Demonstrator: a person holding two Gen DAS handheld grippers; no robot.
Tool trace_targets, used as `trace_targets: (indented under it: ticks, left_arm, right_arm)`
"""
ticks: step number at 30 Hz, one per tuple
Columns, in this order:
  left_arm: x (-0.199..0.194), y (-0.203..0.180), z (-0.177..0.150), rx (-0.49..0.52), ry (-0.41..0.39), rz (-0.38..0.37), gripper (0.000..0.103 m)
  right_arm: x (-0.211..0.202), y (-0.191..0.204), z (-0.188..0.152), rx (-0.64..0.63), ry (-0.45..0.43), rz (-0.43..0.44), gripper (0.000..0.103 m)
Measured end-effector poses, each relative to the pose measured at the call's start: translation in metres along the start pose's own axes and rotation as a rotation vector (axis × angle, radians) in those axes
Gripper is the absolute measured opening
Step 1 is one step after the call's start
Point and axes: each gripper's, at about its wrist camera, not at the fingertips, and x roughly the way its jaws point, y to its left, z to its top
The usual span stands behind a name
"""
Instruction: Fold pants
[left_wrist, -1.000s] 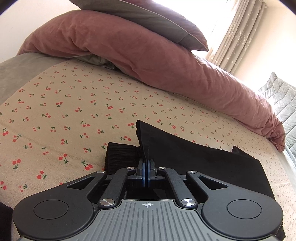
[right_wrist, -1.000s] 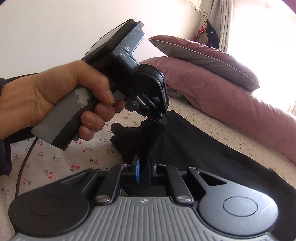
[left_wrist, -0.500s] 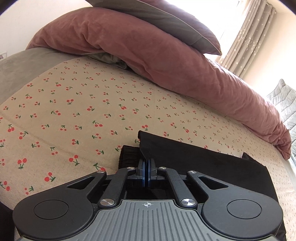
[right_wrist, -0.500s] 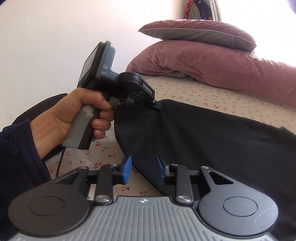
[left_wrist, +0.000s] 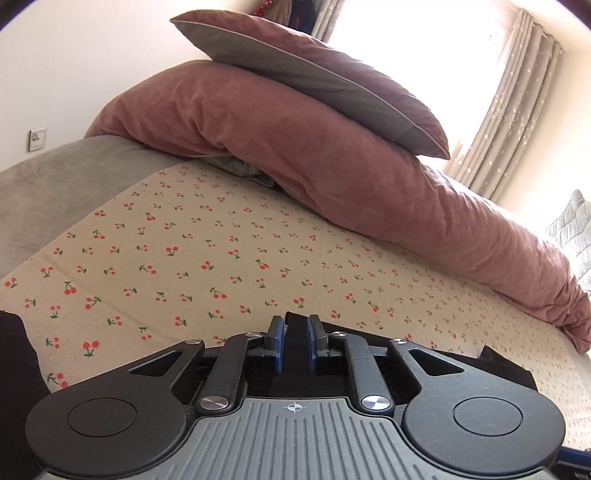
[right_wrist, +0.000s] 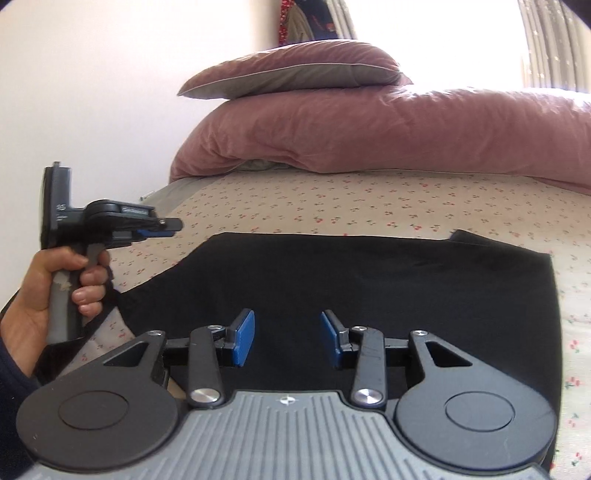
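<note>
I have just let go of a fold: my right gripper (right_wrist: 287, 338) hangs wide and empty above the black pants (right_wrist: 369, 280) lying flat on the bed (right_wrist: 332, 199), while my left gripper (right_wrist: 162, 227) has parted slightly, holding nothing. Next I judge I need a fresh edge to grip.

- The left wrist view sits just behind its own left gripper (left_wrist: 294, 341), low over the bed (left_wrist: 192, 258), looking along the cherry-print sheet toward the pink duvet (left_wrist: 332, 177) and grey pillow (left_wrist: 314, 70), with the curtain (left_wrist: 517, 110) at right.
- The right wrist view rides behind the right gripper (right_wrist: 287, 338), slightly higher and further back, facing the same duvet (right_wrist: 369, 129) across the black pants (right_wrist: 369, 280).
- The right view also takes in the left gripper (right_wrist: 162, 229) from the side (held in a hand (right_wrist: 44, 295) at the left edge).
- Both share sheet, duvet, pillow (right_wrist: 295, 72) and pants (left_wrist: 509, 373).
</note>
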Motion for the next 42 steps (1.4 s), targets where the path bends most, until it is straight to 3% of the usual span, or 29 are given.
trace_targets:
  ticks: [2, 5, 9, 13, 17, 19, 22, 27, 32, 35, 42]
  left_arm:
    - [-0.001, -0.010, -0.004, 0.024, 0.012, 0.004, 0.014]
    - [0.000, -0.026, -0.012, 0.049, 0.040, -0.046, 0.014]
    - [0.008, -0.053, -0.032, 0.125, 0.085, -0.027, 0.035]
    - [0.012, -0.066, -0.046, 0.153, 0.114, 0.024, 0.035]
    - [0.006, -0.088, -0.058, 0.224, 0.087, 0.084, 0.036]
    - [0.003, -0.106, -0.064, 0.268, 0.089, 0.063, 0.041]
    - [0.000, -0.138, -0.079, 0.294, 0.116, -0.004, 0.042]
    - [0.011, -0.184, -0.108, 0.328, 0.205, -0.057, 0.042]
    - [0.026, -0.204, -0.125, 0.329, 0.268, 0.001, 0.040]
    - [0.014, -0.212, -0.125, 0.313, 0.259, -0.044, 0.041]
    - [-0.013, -0.230, -0.144, 0.332, 0.271, -0.055, 0.041]
  right_arm:
    - [-0.003, -0.023, 0.003, 0.061, 0.018, -0.038, 0.035]
    - [-0.010, -0.048, 0.003, 0.125, 0.030, -0.032, 0.035]
    - [-0.005, -0.058, -0.006, 0.124, 0.101, -0.021, 0.035]
    - [0.005, -0.064, -0.021, 0.107, 0.196, -0.065, 0.035]
    - [-0.001, -0.073, -0.028, 0.123, 0.212, -0.099, 0.035]
    - [-0.009, -0.075, -0.029, 0.125, 0.199, -0.097, 0.035]
    - [-0.019, -0.077, -0.032, 0.127, 0.187, -0.092, 0.035]
    - [-0.009, -0.081, -0.047, 0.119, 0.266, -0.132, 0.035]
    - [-0.025, -0.071, -0.052, 0.076, 0.243, -0.133, 0.034]
    - [-0.039, -0.065, -0.055, 0.045, 0.236, -0.122, 0.032]
    - [-0.053, -0.063, -0.068, 0.024, 0.260, -0.129, 0.024]
